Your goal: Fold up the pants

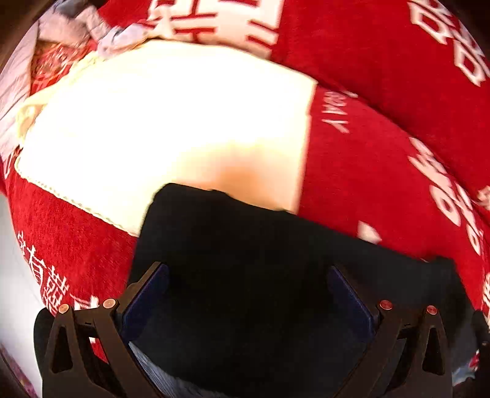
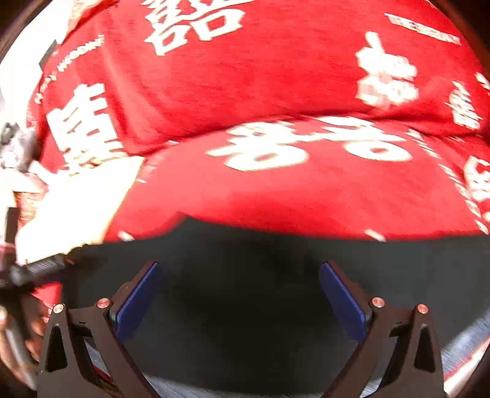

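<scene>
The black pants lie flat on a red bedspread, and their far edge crosses the lower half of both views. My left gripper hovers over them, open, its blue pads wide apart with only flat cloth below. In the right wrist view the same pants stretch from side to side. My right gripper stands open above them, with nothing pinched between its pads. Both pictures are blurred by motion.
A folded cream cloth lies on the bedspread just beyond the pants, also seen at the left as the cream cloth. Crumpled pale clothes sit at the far left. A hand with dark gear shows at the left edge. The bed's edge and pale floor are at left.
</scene>
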The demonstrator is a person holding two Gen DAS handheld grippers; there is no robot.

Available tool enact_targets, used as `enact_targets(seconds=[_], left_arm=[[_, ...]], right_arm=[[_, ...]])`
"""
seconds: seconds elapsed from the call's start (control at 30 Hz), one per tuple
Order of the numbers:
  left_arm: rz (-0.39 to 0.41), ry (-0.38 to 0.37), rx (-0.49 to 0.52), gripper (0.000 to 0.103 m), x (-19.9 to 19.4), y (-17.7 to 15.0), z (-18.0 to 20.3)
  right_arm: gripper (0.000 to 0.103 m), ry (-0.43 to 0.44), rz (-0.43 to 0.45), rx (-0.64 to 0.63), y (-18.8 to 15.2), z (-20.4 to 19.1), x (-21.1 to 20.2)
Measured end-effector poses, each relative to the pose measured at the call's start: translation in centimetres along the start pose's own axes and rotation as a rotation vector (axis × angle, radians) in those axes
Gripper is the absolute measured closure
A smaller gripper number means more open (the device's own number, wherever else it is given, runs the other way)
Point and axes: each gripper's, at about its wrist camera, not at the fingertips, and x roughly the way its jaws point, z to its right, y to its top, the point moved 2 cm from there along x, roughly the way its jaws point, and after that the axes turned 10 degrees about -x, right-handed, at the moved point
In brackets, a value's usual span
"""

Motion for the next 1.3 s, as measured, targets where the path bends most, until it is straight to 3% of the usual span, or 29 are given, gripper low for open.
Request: enact_targets(seconds=[0.1, 0.17, 0.33, 0.4, 0.5, 0.63, 0.7, 0.77, 0.9, 0.97, 1.03, 1.1, 1.23, 1.3], left_arm=[[-0.036, -0.047, -0.028, 0.0, 1.4, 0.1, -1.3], [-0.021, -0.025, -0.024, 0.0, 1.5, 0.3, -1.5], [-0.025, -0.01, -0.004, 0.0, 0.5, 0.9, -1.8], [0.006, -0.009, 0.021, 0.0, -0.8, 0.8, -1.0], [-0.002, -0.043, 0.106, 0.0, -1.9, -0.2, 2.5], [-0.007, -0.084, 0.346, 0.0, -2.4, -3.8, 12.4], [-0.028, -0.055, 0.452, 0.0, -1.1, -5.5, 16.8], [-0.044, 0.056, 0.499, 0.0, 1.7, -5.6, 19.9], [-0.125, 0.026, 0.386, 0.0, 1.7, -3.7, 20.0], [-0.052, -0.002, 0.378, 0.0, 0.1, -3.0, 19.6], [-0.009, 0.077, 0.388, 0.0, 0.4, -2.4, 19.4], [-0.058, 0.122, 0.388, 0.0, 2.2, -2.3, 19.6], [-0.026, 0.104, 0.378, 0.0, 1.6, -2.1, 19.6], [0.032, 0.053, 0.365, 0.0, -0.1, -1.6, 17.8]], right_arm=[[0.0, 0.076, -0.032, -0.061, 1.7, -2.9, 3.1], [0.0, 0.112, -0.108, -0.069, 2.0, -3.5, 6.4], [0.0, -0.022, -0.172, -0.136, 2.4, -3.5, 8.5], [0.0, -0.002, -0.113, -0.095, 2.3, -2.4, 6.1], [0.0, -0.119, -0.024, -0.04, 0.3, -0.2, 1.3], [0.0, -0.233, -0.049, 0.047, -4.3, 2.7, -1.7], [0.0, -0.252, -0.081, 0.086, -6.1, 3.8, -2.1], [0.0, -0.256, -0.1, 0.115, -7.6, 4.6, -2.7], [0.0, -0.248, -0.103, 0.122, -8.7, 4.8, -3.7], [0.0, -0.247, -0.097, 0.105, -8.8, 4.6, -3.9], [0.0, -0.229, -0.098, 0.099, -8.8, 4.1, -3.5], [0.0, -0.209, -0.1, 0.089, -8.7, 3.6, -3.2], [0.0, -0.216, -0.049, 0.018, -7.9, 2.4, -4.3], [0.0, -0.216, -0.038, -0.039, -7.1, 1.9, -4.5]])
